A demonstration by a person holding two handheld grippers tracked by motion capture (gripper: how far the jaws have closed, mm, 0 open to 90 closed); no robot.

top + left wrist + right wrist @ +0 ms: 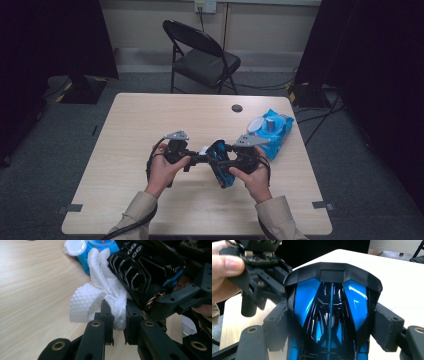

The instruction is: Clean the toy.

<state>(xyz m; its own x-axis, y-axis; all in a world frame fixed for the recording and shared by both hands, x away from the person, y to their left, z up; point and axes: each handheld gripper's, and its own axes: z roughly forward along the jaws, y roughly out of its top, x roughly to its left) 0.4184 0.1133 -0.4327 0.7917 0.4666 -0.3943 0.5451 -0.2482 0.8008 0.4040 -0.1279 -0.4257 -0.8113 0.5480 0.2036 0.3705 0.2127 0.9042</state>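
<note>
Pale wood table [150, 115], seen from above. Landmark: blue-and-black toy car [220, 162], held above the table's near half. The right gripper [231, 161] has it clamped. The left gripper [197, 159] comes in from the car's left, w/ a bit of white wipe [204, 149] showing at its tip, right against the car. A blue wipes pack [272, 131] lies on the table beyond the car & to its right, white flip lid open. A black folding chair [200, 55] stands on the floor past the table's far edge, well behind the car.

Left gripper view: the left gripper [118, 317] is clenched on the wipe [100, 295]. The white dimpled cloth is bunched between the pads & runs up along the car's underside [135, 272], touching it. The wipes pack [100, 252] sits on the table behind the car.

Right gripper view: the right gripper [329, 326] grasps the car [330, 305] across its width, a padded jaw pressed on each side, glossy blue panels facing the camera. Left of the car, a hand [224, 272] holds the other gripper, close beside it.
</note>
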